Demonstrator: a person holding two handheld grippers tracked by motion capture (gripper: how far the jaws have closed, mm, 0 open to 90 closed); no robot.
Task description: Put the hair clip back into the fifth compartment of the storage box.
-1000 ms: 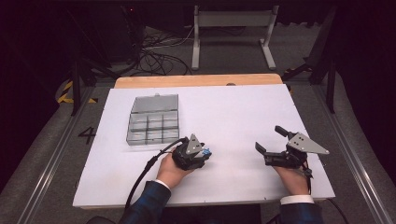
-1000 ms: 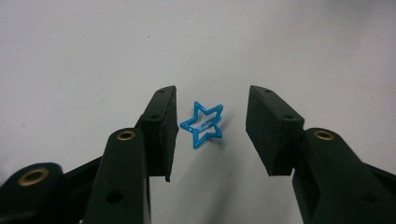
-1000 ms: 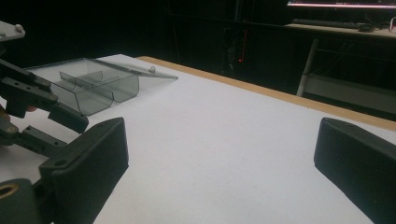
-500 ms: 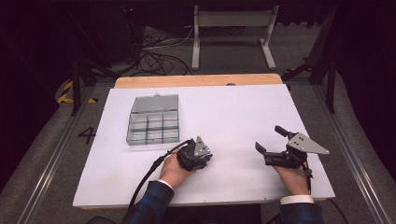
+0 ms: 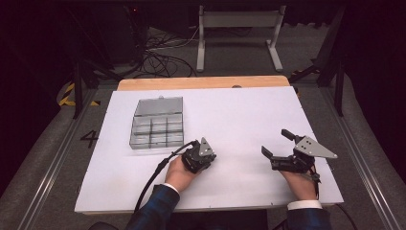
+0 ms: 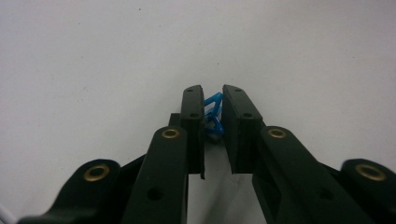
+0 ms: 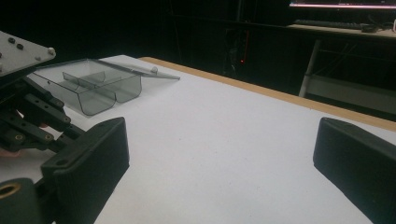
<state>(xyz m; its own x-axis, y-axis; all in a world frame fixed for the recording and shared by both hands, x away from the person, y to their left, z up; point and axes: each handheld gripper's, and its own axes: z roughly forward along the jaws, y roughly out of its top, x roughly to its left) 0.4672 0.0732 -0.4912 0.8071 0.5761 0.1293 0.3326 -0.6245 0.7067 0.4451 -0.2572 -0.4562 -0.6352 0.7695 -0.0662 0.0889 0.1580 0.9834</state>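
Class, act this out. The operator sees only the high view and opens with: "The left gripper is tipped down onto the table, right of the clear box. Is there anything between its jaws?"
Observer: Yes. The left gripper view shows a small blue piece between the pads of the left gripper, touching both. The jaws have just been closing on it.
Operator: Does the right gripper hold anything?
Observer: No. In the right gripper view the right gripper stands wide open over the bare white table.
Operator: How does the box's lid sit?
Observer: From that low angle, the lid of the clear box is folded back, about level with the rim.
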